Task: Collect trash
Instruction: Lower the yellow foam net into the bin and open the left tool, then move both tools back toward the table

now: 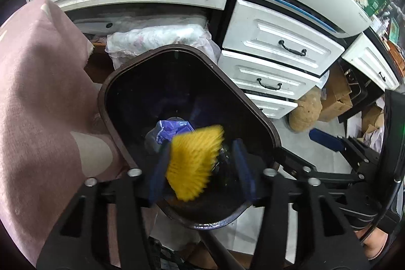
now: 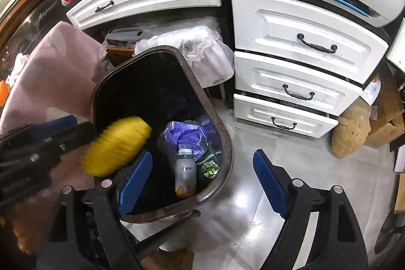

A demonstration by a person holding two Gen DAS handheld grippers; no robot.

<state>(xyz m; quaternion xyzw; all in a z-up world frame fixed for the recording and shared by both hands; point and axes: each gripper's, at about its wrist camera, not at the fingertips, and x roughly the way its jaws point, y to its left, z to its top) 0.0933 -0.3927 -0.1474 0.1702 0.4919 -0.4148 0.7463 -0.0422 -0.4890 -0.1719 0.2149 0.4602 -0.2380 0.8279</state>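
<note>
The yellow brush hangs blurred between the left gripper's spread jaws, directly over the open bin, while the right gripper, wide apart and empty, straddles the rim.

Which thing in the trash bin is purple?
The crumpled plastic bag is the purple one. The bottle beside it is pale with an orange bottom, and the small packet is green.

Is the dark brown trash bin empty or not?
Not empty: inside the dark brown trash bin lie a crumpled purple plastic bag and a small plastic bottle.
</note>
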